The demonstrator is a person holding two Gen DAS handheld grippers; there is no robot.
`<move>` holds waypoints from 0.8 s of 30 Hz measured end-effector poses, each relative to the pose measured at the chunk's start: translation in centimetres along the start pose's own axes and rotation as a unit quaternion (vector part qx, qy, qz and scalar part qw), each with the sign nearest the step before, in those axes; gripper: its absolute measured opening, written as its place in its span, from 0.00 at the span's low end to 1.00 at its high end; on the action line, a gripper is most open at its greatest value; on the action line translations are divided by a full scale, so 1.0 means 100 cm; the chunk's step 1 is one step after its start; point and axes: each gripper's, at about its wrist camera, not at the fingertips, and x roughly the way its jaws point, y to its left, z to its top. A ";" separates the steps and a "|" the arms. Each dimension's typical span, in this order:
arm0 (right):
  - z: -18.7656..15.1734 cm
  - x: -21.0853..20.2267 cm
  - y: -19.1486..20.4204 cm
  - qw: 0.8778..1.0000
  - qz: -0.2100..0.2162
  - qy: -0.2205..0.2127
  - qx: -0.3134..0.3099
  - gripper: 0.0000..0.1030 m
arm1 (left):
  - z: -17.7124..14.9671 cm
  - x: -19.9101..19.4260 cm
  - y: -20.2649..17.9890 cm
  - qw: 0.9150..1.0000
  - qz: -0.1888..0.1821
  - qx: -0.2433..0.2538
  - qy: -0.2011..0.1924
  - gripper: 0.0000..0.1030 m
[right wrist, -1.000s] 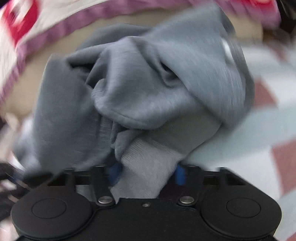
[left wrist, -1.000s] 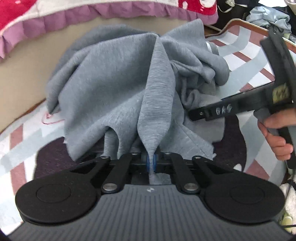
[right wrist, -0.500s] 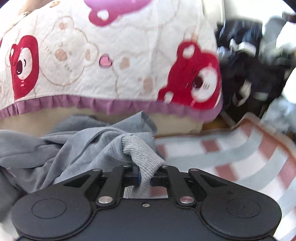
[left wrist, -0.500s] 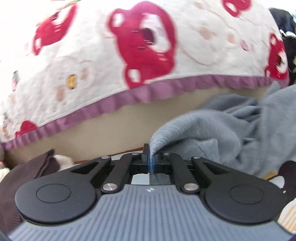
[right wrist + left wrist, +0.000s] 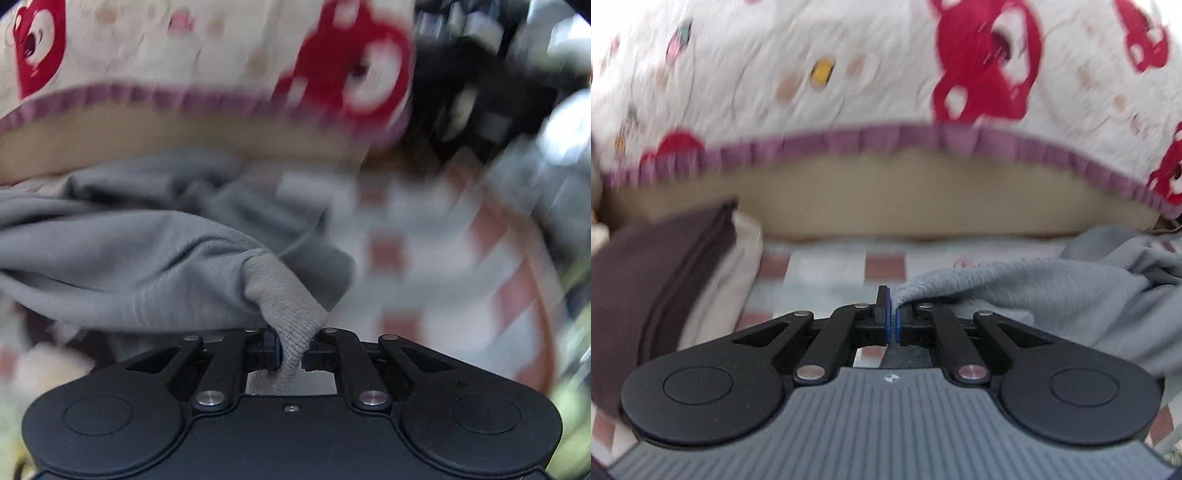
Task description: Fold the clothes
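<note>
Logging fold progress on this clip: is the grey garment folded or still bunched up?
Not folded. The grey garment lies bunched and creased on the checked mat, each gripper's jaws pinching one edge: left gripper, right gripper.

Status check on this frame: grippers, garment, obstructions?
Left gripper shut on grey fleece garment. Right gripper shut on its ribbed cuff. Folded dark-brown cloth lies left.

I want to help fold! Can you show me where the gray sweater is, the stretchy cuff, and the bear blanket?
gray sweater (image 5: 1071, 295), left wrist view, on the loose body fabric.
stretchy cuff (image 5: 288, 299), right wrist view, on its ribbed knit.
bear blanket (image 5: 849, 74), left wrist view, on its white quilted part.
</note>
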 end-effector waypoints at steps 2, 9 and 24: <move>-0.016 0.010 0.006 0.995 0.061 0.073 -0.004 0.16 | -0.005 0.007 0.006 1.000 0.018 -0.008 0.016 0.03; -0.009 -0.014 0.014 0.985 0.163 0.053 0.032 0.54 | -0.010 0.023 0.018 0.996 0.071 -0.033 0.047 0.15; -0.034 0.075 -0.041 0.921 0.177 0.101 0.331 0.68 | -0.006 0.000 -0.011 0.999 -0.046 -0.003 -0.007 0.50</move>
